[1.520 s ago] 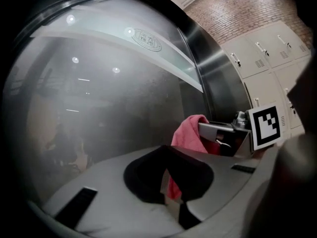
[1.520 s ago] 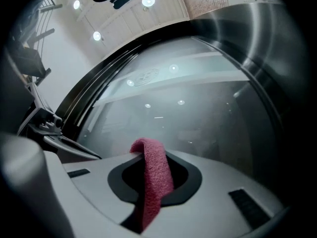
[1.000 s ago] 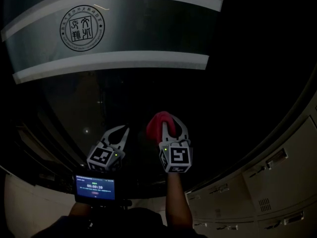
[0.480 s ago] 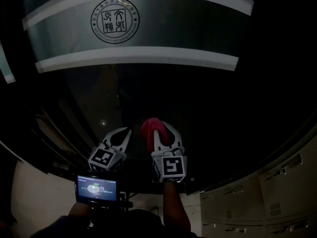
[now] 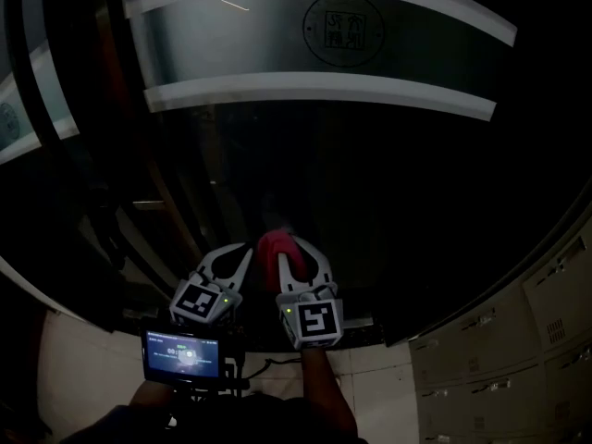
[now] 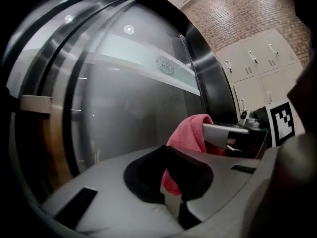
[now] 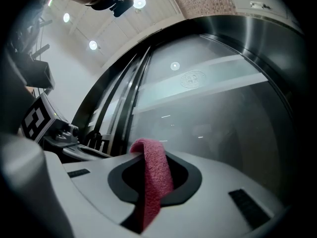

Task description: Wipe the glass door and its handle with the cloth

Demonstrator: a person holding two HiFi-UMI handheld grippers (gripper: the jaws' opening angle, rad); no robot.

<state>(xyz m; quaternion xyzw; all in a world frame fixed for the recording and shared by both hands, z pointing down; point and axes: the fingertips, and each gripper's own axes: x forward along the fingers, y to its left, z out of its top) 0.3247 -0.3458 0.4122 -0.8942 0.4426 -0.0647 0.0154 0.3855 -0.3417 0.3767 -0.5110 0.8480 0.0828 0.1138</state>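
Note:
The dark glass door (image 5: 305,165) fills the head view, with a frosted band and a round logo (image 5: 338,28) across its top. My right gripper (image 5: 289,253) is shut on a pink cloth (image 5: 274,246), whose bunched end is up against the lower glass. In the right gripper view the cloth (image 7: 154,175) hangs over the closed jaws of that gripper (image 7: 151,157). My left gripper (image 5: 237,259) sits just left of it, shut and holding nothing. From the left gripper (image 6: 167,155) the cloth (image 6: 190,135) shows behind its tips. I cannot pick out a handle for certain.
A brown upright bar (image 5: 171,206) and dark door frames (image 5: 55,109) stand left of the pane. Pale lockers (image 5: 546,331) line the right side below a brick wall (image 6: 237,19). A small lit screen (image 5: 181,355) is mounted behind the left gripper.
The view has swung left, so the logo now sits further right. Both grippers have come lower on the glass and closer together. The cloth stays in the right gripper.

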